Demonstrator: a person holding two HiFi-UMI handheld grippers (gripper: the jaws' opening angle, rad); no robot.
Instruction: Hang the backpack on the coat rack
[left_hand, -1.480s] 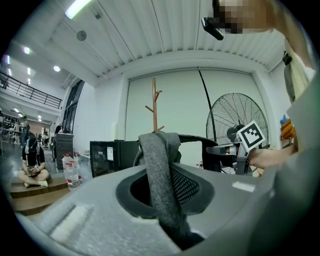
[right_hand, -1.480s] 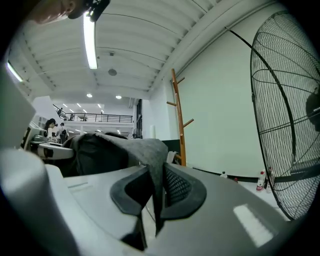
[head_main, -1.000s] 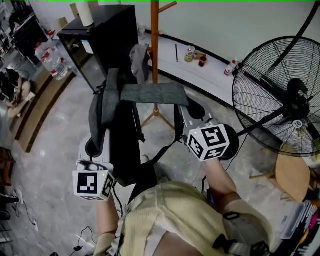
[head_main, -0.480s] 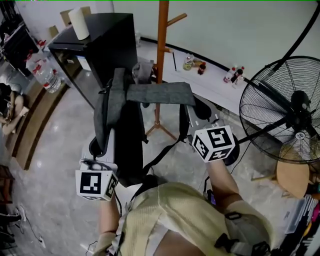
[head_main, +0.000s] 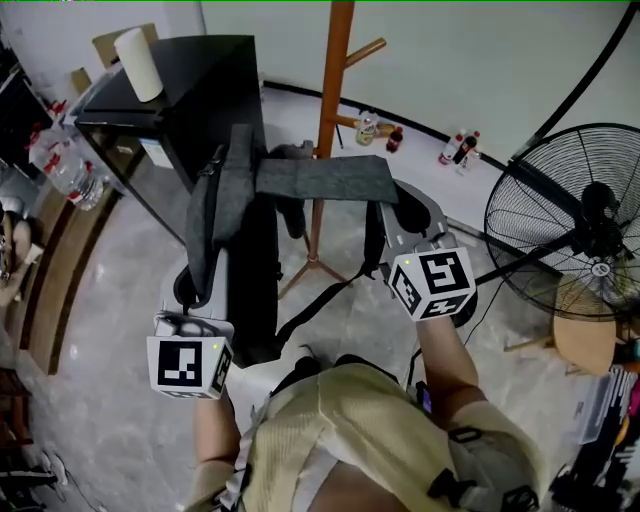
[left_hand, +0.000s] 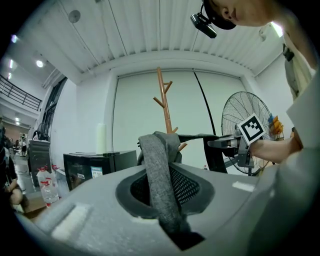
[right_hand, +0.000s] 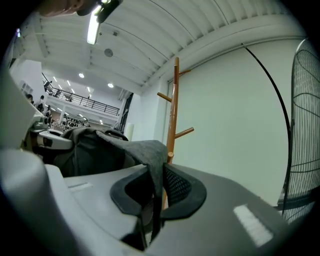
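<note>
Right now your left gripper (head_main: 192, 300) has its jaws nearly closed, pinching the grey shoulder strap (left_hand: 159, 175) of the backpack (head_main: 255, 290), and your right gripper (head_main: 405, 215) is clamped just as narrowly on the other shoulder strap (right_hand: 147, 150). Both grippers point level and away from you, the left at about 8 o'clock and the right at about 4 o'clock in the head view, with the backpack's dark body hanging between them under the spread straps. It is near the wooden coat rack (head_main: 335, 90), which rises at 12 o'clock behind it, and hangs on no peg yet.
</note>
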